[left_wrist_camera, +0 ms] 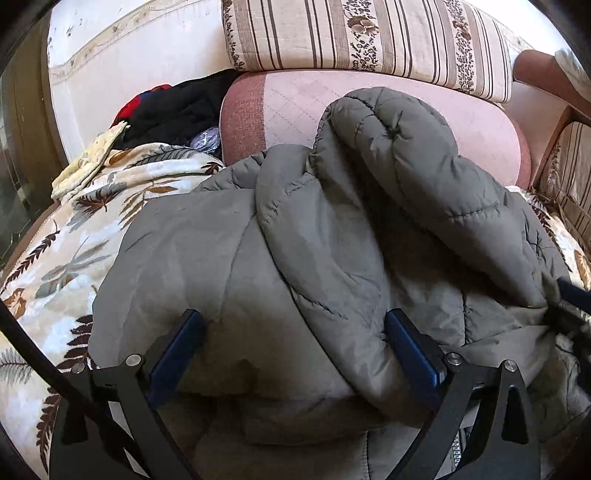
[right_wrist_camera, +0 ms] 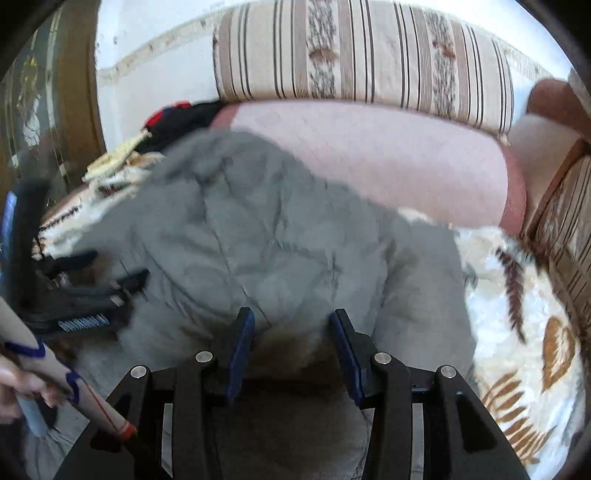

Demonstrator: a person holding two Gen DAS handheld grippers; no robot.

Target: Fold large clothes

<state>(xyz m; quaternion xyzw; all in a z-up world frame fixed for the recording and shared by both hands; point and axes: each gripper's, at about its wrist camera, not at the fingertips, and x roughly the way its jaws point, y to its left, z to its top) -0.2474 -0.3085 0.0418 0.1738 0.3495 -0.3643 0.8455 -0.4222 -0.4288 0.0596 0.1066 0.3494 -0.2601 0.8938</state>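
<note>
A grey quilted puffer jacket point(left_wrist_camera: 295, 236) lies bunched on a leaf-print blanket point(left_wrist_camera: 55, 266). A padded part is folded over its right side. My left gripper point(left_wrist_camera: 293, 325) is open, its blue pads point(left_wrist_camera: 177, 350) wide apart just over the jacket's near edge. In the right wrist view the jacket point(right_wrist_camera: 258, 229) is blurred by motion. My right gripper point(right_wrist_camera: 291, 325) is open above the jacket's near edge, its blue pads point(right_wrist_camera: 240, 347) apart with nothing between them. The left gripper point(right_wrist_camera: 92, 291) shows at the jacket's left side there.
A pink sofa seat cushion point(left_wrist_camera: 480, 125) and a striped back cushion point(left_wrist_camera: 369, 33) lie behind the jacket. Black and red clothes point(left_wrist_camera: 177, 107) are piled at the back left. A wooden armrest point(left_wrist_camera: 557, 122) stands at the right.
</note>
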